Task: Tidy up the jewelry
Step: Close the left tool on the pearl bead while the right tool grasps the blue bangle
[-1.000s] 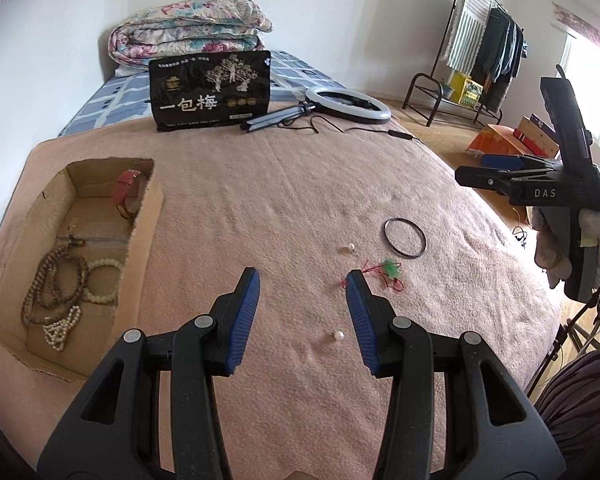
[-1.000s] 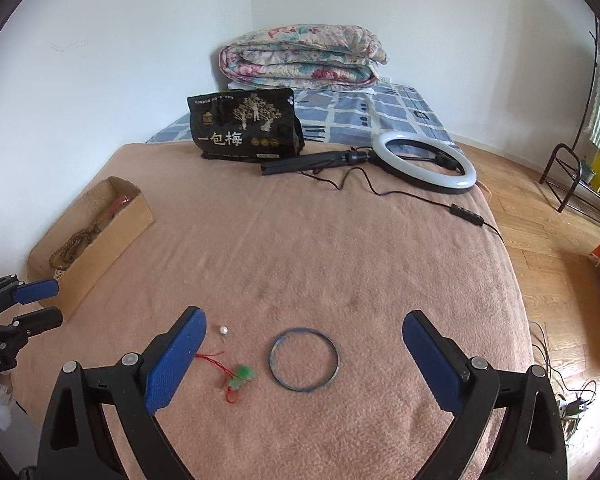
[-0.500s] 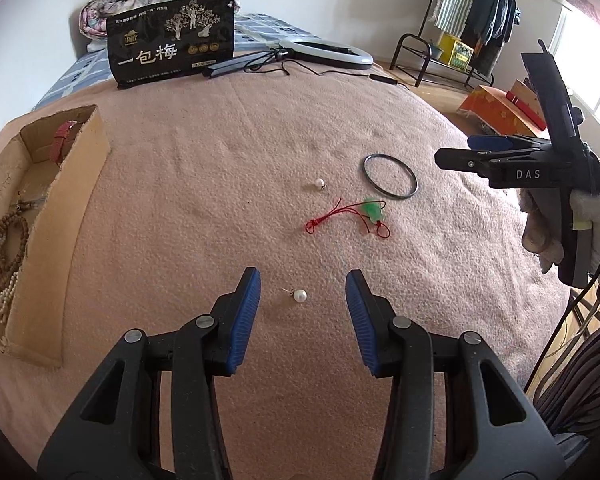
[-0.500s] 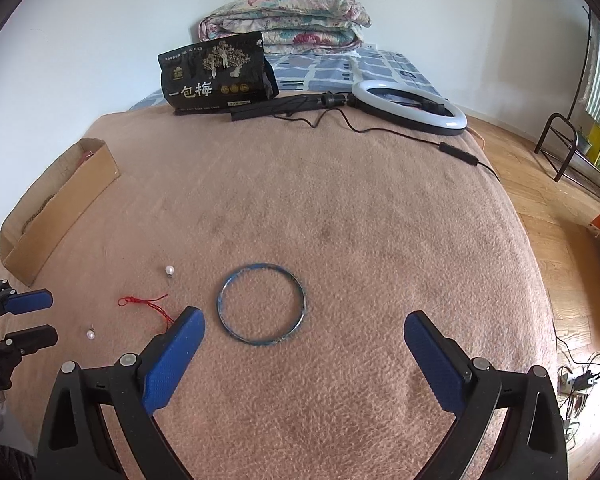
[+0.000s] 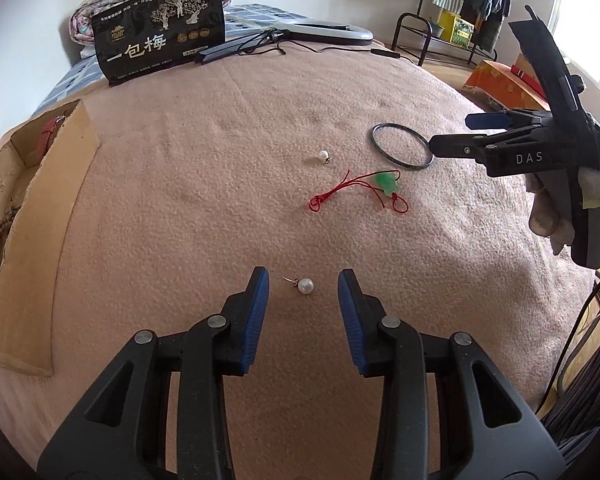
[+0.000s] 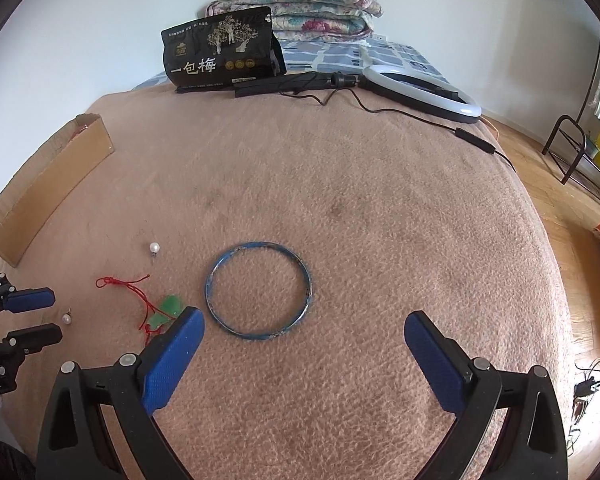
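A pearl earring [image 5: 305, 286] lies on the pink blanket between the blue pads of my left gripper [image 5: 303, 276], whose jaws are closing but stand apart from it. A second pearl earring [image 5: 323, 155], a green pendant on red cord [image 5: 386, 184] and a thin blue bangle [image 6: 258, 290] lie farther out. My right gripper [image 6: 304, 326] hangs wide open just in front of the bangle, with nothing between its pads. The cardboard box [image 5: 40, 216] at the left holds a red strap and bead strings.
A black snack bag [image 5: 160, 32], a ring light [image 6: 424, 90] with its cable and a folded quilt [image 6: 300, 4] sit at the far end of the bed. The bed edge drops to wooden floor at the right, near a clothes rack [image 5: 460, 8].
Both grippers have sunk toward the blanket. The left one now has the near pearl earring between its pads and its jaws are narrower. The right one has closed in on the bangle.
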{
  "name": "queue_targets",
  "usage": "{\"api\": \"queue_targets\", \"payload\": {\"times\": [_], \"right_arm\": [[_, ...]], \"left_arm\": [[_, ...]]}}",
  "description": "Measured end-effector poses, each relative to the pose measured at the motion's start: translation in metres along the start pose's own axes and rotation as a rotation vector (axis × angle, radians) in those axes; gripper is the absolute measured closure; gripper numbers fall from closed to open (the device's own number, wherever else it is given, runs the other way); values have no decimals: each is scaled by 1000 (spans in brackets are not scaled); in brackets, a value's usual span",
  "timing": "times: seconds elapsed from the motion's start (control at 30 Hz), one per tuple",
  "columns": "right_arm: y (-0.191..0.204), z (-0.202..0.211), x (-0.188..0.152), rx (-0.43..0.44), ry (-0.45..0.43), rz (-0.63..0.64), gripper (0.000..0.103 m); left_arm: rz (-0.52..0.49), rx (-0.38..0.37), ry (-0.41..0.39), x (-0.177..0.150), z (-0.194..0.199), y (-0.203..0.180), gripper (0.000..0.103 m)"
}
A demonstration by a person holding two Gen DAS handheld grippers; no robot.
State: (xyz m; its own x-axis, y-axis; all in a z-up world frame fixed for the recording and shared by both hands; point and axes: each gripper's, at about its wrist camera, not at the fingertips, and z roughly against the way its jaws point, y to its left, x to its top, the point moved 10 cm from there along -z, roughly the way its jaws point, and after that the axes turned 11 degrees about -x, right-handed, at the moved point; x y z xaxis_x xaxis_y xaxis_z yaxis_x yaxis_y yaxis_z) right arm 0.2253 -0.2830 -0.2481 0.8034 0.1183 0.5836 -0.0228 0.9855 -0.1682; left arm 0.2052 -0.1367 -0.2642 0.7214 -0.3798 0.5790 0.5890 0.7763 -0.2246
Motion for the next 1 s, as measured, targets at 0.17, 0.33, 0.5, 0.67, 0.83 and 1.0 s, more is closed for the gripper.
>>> {"api": "queue_targets", "payload": {"times": [0.17, 0.33, 0.5, 0.67, 0.83, 1.0], "right_arm": [[4, -9, -1, 2, 17, 16, 2], [9, -19, -1, 9, 31, 16, 2], [17, -25, 0, 30, 40, 24, 2], [25, -29, 1, 17, 48, 52, 2], [29, -37, 2, 8, 66, 64, 3], [32, -40, 2, 25, 87, 57, 14]], "left_arm": [[-14, 10, 23, -2, -9, 4, 77], [-4, 6, 32, -6, -15, 7, 89], [3, -2, 26, -7, -15, 7, 92], [4, -3, 23, -7, -15, 8, 93], [10, -7, 16, -7, -15, 8, 93], [15, -8, 12, -7, -15, 9, 93]]}}
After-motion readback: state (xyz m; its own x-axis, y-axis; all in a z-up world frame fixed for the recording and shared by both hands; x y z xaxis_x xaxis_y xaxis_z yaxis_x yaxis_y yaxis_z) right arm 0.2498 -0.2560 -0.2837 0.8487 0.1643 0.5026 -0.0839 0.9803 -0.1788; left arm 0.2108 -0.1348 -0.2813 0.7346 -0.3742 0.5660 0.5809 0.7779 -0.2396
